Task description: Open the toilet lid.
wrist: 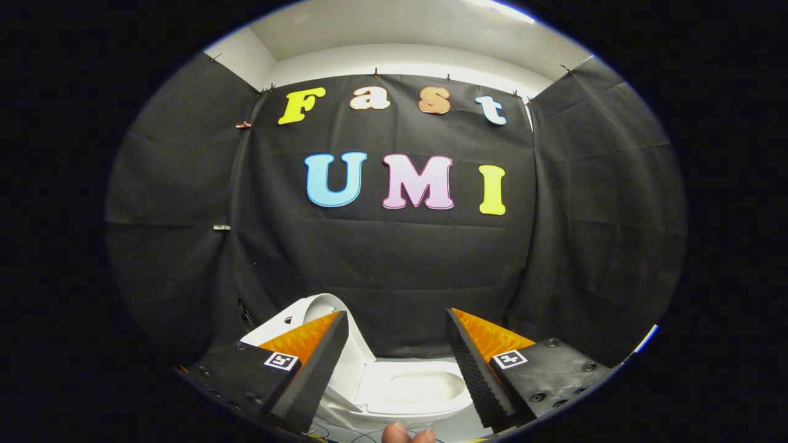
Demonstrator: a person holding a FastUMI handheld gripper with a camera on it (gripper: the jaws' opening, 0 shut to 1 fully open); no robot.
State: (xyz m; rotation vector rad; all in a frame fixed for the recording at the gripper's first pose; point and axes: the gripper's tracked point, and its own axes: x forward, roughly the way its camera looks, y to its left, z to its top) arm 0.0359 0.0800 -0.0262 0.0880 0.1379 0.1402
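We see a white toilet (pixel 394 387) with its white lid (pixel 320 320), glossy and plain. Behind it we see the booth wall (pixel 400 271) in black cloth, creased. On the gripper (pixel 394 363) we note small black-and-white square markers (pixel 282 360), one beside each finger.

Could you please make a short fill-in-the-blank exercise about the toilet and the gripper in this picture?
1. The toilet lid is already ____, standing up behind the bowl.
2. The gripper has its fingers ____, pressing on nothing.
3. The toilet is seen ____ the two fingers, lower down and ahead of them.
4. The wall behind the toilet is covered with ____ cloth.

Missing words: raised; open; between; black
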